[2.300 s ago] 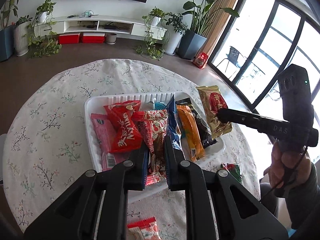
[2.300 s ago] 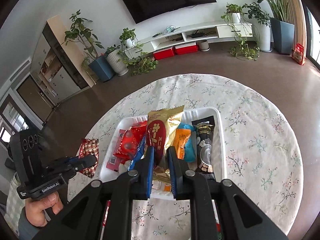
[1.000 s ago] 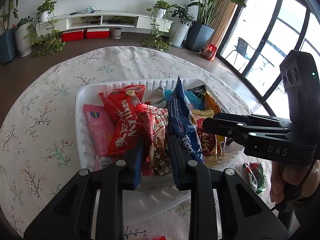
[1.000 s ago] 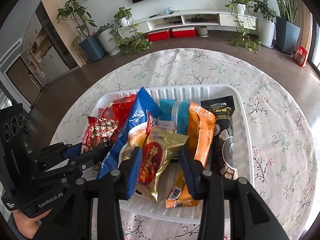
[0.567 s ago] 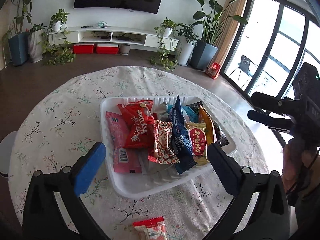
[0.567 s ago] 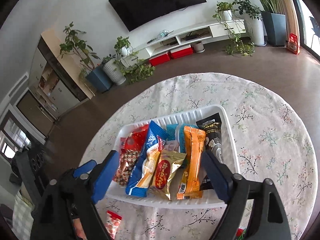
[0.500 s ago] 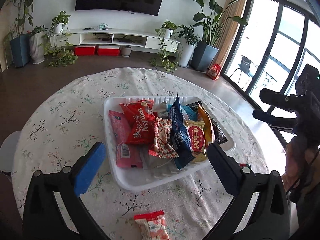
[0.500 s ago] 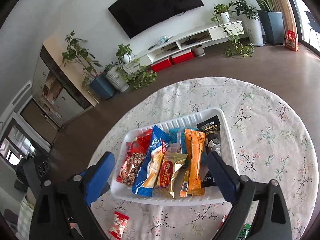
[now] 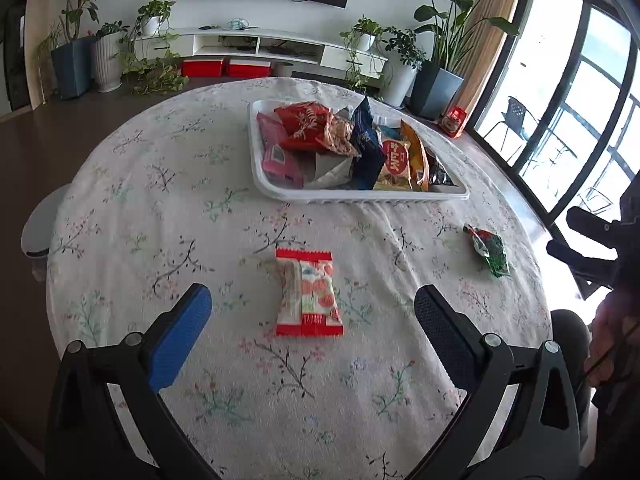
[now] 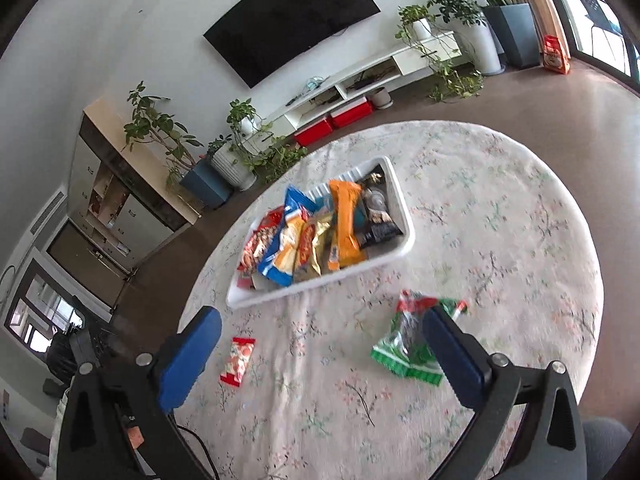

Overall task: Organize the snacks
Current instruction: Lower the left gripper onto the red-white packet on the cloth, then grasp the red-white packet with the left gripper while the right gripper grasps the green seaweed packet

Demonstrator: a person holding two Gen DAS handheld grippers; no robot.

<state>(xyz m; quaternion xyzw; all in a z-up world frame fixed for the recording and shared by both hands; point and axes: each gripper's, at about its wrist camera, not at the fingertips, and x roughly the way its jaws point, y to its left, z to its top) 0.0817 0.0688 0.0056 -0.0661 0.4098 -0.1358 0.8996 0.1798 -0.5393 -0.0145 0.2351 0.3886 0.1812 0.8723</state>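
A white tray [image 9: 360, 196] holds several snack packets and stands on the far half of the round table; the right wrist view shows the tray [image 10: 320, 284] too. A red-and-white packet [image 9: 308, 292] lies flat on the cloth, just ahead of my left gripper [image 9: 312, 300], which is open and empty. A green packet [image 10: 404, 344] lies loose by the right finger of my right gripper [image 10: 322, 320]. Its jaws are still opening and hold nothing. The same green packet [image 9: 490, 250] appears at the right of the left wrist view, and the red-and-white packet [image 10: 238, 360] at the lower left of the right wrist view.
A floral tablecloth [image 9: 180, 200] covers the round table. A grey stool [image 9: 40, 224] stands off the left edge. Potted plants and a low TV shelf [image 9: 260, 40] line the far wall. Windows [image 9: 580, 92] fill the right side.
Both grippers let go of the packets they were holding in the tray, opened wide and drew back towards the near side of the table. The two loose packets have come into view.
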